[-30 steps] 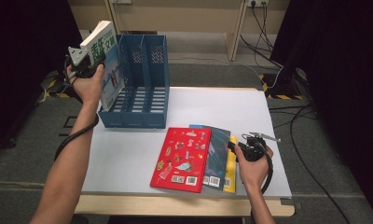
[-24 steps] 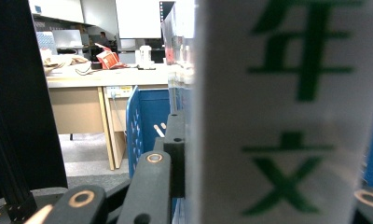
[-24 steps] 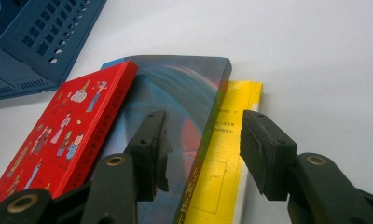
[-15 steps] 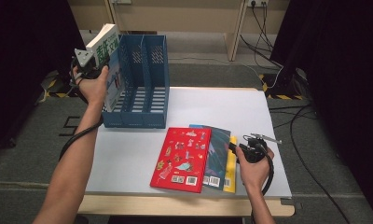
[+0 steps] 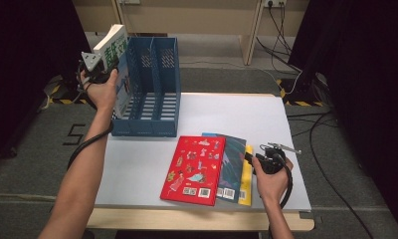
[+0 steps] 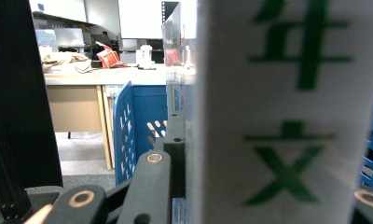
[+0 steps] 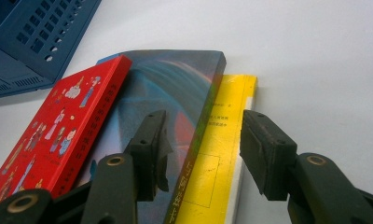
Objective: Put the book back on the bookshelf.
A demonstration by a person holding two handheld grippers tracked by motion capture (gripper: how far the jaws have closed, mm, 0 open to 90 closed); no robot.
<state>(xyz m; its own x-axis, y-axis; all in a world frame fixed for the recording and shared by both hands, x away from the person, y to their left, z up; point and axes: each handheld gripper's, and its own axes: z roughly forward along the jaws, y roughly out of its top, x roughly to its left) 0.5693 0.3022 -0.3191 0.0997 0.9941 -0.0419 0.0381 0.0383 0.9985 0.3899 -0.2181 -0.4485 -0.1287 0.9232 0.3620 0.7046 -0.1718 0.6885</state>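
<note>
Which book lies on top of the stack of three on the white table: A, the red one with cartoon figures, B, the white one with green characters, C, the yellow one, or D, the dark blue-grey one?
A: the red book with cartoon figures overlaps the dark blue-grey book, which in turn covers the yellow book on the white table.

Left gripper (image 5: pixel 105 67) holds white book (image 5: pixel 115 50) above blue file rack (image 5: pixel 152 89); right gripper (image 5: pixel 260 160) beside book stack (image 5: pixel 207 169).

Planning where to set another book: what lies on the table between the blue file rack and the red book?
Nothing: in the high view, bare white table separates the blue file rack from the red book.
</note>
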